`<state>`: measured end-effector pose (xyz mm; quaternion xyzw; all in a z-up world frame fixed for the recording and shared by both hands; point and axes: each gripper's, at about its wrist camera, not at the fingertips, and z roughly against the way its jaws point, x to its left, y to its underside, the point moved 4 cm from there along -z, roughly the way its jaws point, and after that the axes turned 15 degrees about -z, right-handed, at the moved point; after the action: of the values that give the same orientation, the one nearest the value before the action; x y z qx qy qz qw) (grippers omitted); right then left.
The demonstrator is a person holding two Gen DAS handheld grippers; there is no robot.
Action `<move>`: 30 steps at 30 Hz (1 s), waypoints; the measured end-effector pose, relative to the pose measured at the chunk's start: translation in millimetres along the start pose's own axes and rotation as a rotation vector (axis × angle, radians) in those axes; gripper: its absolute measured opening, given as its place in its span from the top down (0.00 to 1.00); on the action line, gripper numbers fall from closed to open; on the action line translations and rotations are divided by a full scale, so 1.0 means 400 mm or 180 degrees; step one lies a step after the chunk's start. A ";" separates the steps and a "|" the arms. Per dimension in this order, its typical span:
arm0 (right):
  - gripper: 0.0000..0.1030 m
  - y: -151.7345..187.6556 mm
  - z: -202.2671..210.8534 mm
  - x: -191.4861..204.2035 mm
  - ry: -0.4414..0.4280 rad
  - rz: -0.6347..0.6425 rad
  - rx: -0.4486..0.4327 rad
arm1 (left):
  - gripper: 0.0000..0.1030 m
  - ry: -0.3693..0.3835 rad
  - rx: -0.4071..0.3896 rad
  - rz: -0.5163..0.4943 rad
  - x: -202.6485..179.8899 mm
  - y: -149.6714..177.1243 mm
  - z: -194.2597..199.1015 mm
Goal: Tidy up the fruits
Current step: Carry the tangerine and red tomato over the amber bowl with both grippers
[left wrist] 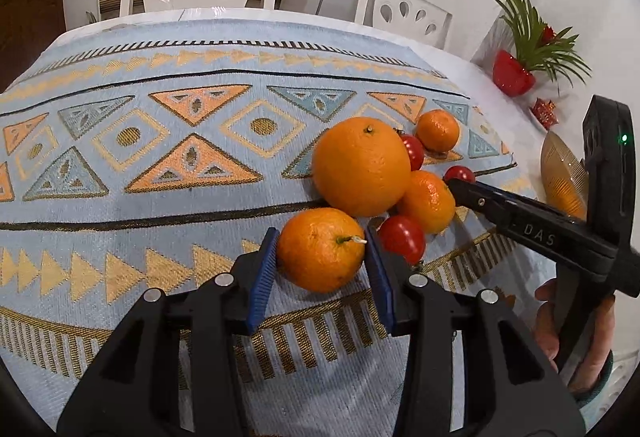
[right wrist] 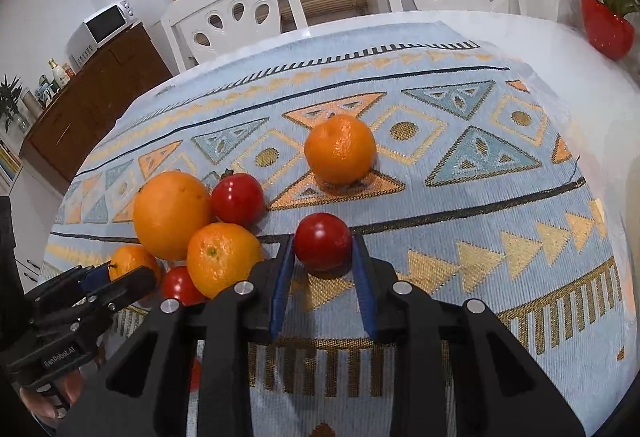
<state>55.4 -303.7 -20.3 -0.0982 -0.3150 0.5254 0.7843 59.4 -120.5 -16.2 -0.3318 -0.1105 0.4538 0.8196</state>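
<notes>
On the patterned tablecloth [left wrist: 160,165] my left gripper [left wrist: 320,257] has its blue pads on either side of a small orange [left wrist: 320,249], pressed against it as far as I can judge. Just behind sits a big orange [left wrist: 360,167] with more small oranges and red fruits crowded round it. My right gripper [right wrist: 323,257] brackets a red fruit [right wrist: 322,241], pads at its sides; I cannot tell whether they truly clamp it. Another orange [right wrist: 340,149] sits apart, farther back.
</notes>
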 end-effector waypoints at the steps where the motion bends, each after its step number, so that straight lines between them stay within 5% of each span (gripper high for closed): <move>1: 0.71 -0.001 -0.001 -0.001 -0.0004 -0.0008 -0.0001 | 0.59 -0.0004 -0.0005 -0.0007 -0.001 -0.001 0.000; 30: 0.73 -0.011 0.032 -0.020 -0.0078 -0.0117 -0.0240 | 0.60 -0.0225 -0.0112 -0.0088 -0.008 0.001 0.003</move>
<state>49.0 -314.8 -11.1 -0.1155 -0.3459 0.4998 0.7856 56.8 -122.3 -15.1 -0.3284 -0.1519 0.4519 0.8154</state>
